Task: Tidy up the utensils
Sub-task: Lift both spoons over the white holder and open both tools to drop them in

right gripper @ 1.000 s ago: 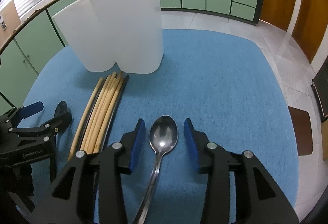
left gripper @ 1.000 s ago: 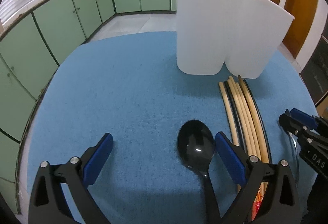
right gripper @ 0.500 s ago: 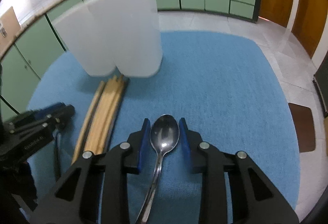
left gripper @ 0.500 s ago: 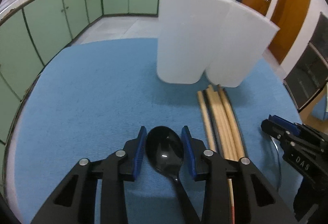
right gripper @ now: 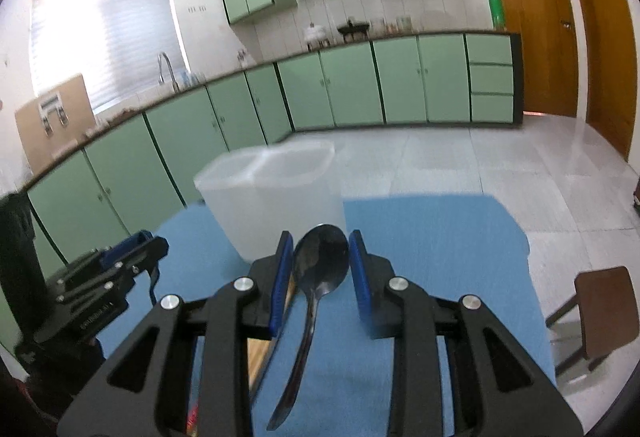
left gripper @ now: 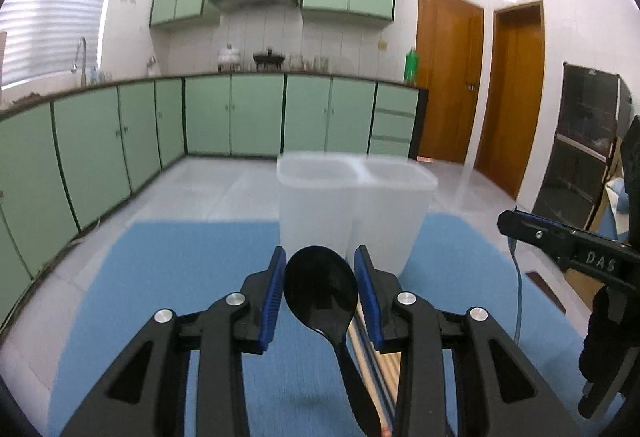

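Since the earlier frames, both tongs have lifted off the blue mat (left gripper: 168, 277). Left tongs (left gripper: 320, 291): clamped on black plastic spoon (left gripper: 320, 289). Right tongs (right gripper: 320, 273): clamped on polished steel spoon (right gripper: 320, 265). White two-compartment plastic holder (left gripper: 352, 209): ahead of both. Advice: tip handles downward above separate compartments before releasing.

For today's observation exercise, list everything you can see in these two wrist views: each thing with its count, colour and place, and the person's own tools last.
Black spoon: one, black, between the left gripper's pads.
Metal spoon: one, silver, between the right gripper's pads.
Container: one, white, two compartments, on the blue cloth.
Chopsticks: several, tan and dark, lying on the cloth.
Blue cloth: one, covering the table.
Cabinets: many, green, along the walls.
Doors: two, brown, far right.
Green bottle: one, on the counter.
Left gripper: black with blue pads, closed on the black spoon.
Right gripper: likewise, closed on the metal spoon.
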`<state>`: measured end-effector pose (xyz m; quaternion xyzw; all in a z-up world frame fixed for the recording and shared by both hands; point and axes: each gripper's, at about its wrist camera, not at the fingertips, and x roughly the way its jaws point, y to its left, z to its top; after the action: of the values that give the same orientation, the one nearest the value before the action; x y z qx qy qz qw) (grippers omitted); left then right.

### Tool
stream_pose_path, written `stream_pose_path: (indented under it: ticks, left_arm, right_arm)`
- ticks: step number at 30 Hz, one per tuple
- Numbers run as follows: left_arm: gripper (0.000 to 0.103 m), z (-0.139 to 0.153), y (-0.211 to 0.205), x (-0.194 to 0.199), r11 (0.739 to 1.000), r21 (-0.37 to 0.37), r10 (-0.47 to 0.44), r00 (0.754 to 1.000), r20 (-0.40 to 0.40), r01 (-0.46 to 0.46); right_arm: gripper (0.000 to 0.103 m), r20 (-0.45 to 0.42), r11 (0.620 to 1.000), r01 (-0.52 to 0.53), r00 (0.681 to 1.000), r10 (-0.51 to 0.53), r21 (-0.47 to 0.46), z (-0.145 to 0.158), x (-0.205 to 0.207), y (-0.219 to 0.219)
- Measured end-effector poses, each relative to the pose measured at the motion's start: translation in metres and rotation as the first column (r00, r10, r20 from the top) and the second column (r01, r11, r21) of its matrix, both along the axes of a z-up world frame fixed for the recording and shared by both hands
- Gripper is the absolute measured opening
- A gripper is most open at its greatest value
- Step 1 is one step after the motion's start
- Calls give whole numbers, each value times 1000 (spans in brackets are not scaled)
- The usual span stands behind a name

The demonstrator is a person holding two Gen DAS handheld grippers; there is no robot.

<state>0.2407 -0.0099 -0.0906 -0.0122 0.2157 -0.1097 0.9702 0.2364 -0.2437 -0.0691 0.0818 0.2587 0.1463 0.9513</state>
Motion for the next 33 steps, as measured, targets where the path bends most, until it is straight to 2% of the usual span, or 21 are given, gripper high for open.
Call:
stream_pose_path:
  ticks: [7, 12, 15, 19, 22, 27, 30, 31, 33]
  left_arm:
    - [35, 53, -2, 17, 1000, -28, -1, 992, 128, 5]
    - [35, 95, -10, 52, 1000, -23, 8, 974, 227, -3]
    - [35, 107, -17, 79, 1000, -4, 25, 963, 267, -25]
    - [35, 106, -24, 108, 998, 15, 55, 960, 276, -62]
    - [35, 95, -26, 125, 997, 21, 63, 967, 246, -71]
    - [36, 75, -28, 134, 998, 34, 50, 982, 180, -57]
    - [41, 70, -27, 130, 998, 37, 46, 985, 166, -53]
    - [42, 69, -27, 128, 998, 37, 44, 986, 162, -51]
    - [43, 67, -26, 120, 998, 38, 51, 988, 144, -57]
  right_arm:
    - [27, 111, 997, -25, 994, 16, 79, 54, 19, -19]
    - [27, 172, 996, -7, 985, -8, 85, 90, 56, -22]
    - [27, 207, 998, 53, 976, -61, 44, 99, 84, -16]
    - [28, 222, 991, 130, 967, -129, 10, 96, 121, -7]
    - [28, 216, 986, 163, 965, -150, -41, 82, 140, 2]
    - [28, 147, 986, 146, 980, -133, -76, 48, 156, 9]
    - [29, 109, 991, 120, 988, -113, -60, 38, 155, 8]
    - [30, 106, 992, 117, 988, -111, -55, 37, 150, 10]
    - [42, 92, 994, 108, 990, -106, -18, 38, 142, 5]
